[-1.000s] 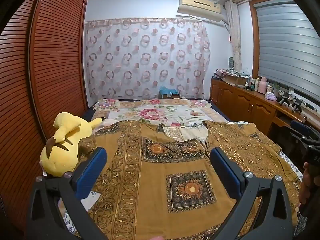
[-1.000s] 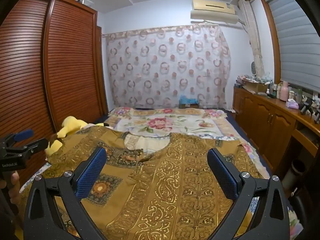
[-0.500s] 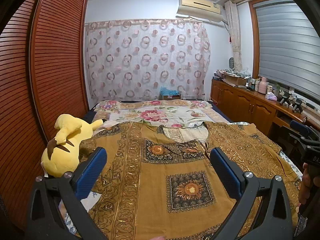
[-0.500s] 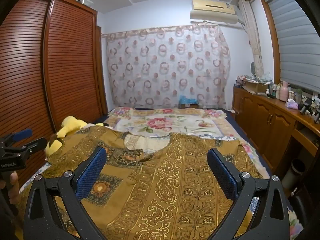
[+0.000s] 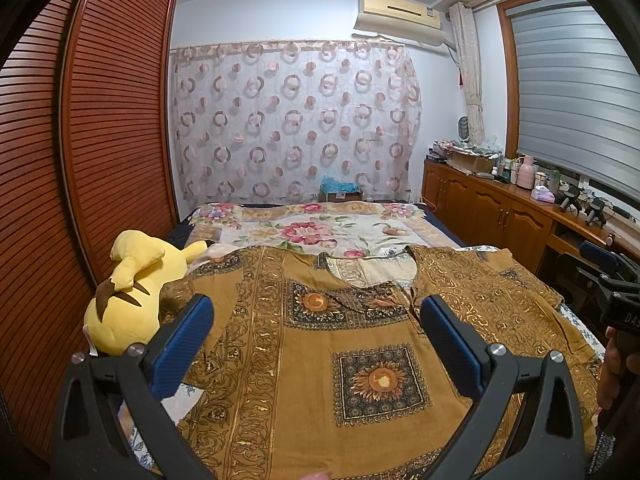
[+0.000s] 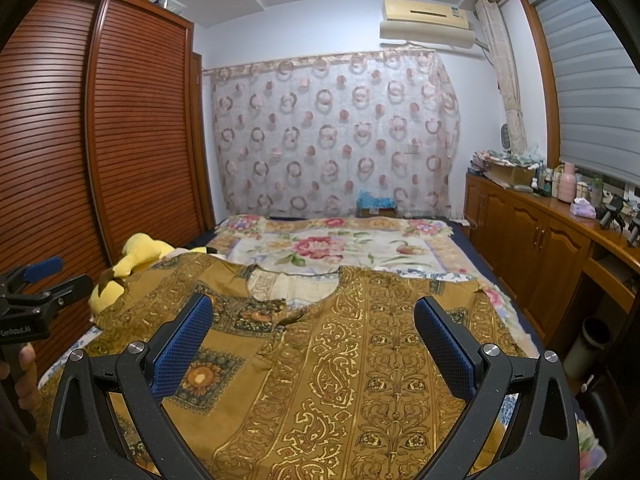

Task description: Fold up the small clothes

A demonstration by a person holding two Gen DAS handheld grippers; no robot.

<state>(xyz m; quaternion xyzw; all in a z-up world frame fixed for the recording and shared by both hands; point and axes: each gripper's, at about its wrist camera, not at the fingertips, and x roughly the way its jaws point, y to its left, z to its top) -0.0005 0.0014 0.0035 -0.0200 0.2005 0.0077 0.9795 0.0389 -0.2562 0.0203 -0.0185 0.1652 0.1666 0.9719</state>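
Observation:
A mustard-gold patterned short-sleeved top lies spread flat on the bed, neckline toward the far end; it also shows in the right wrist view. My left gripper is open and empty, held above the garment's left half. My right gripper is open and empty, held above the right half. Each gripper shows at the edge of the other's view, the right one and the left one, both clear of the cloth.
A yellow plush toy lies at the bed's left edge against the garment's left sleeve. A floral bedspread covers the far bed. A slatted wardrobe stands left, a wooden cabinet with bottles right.

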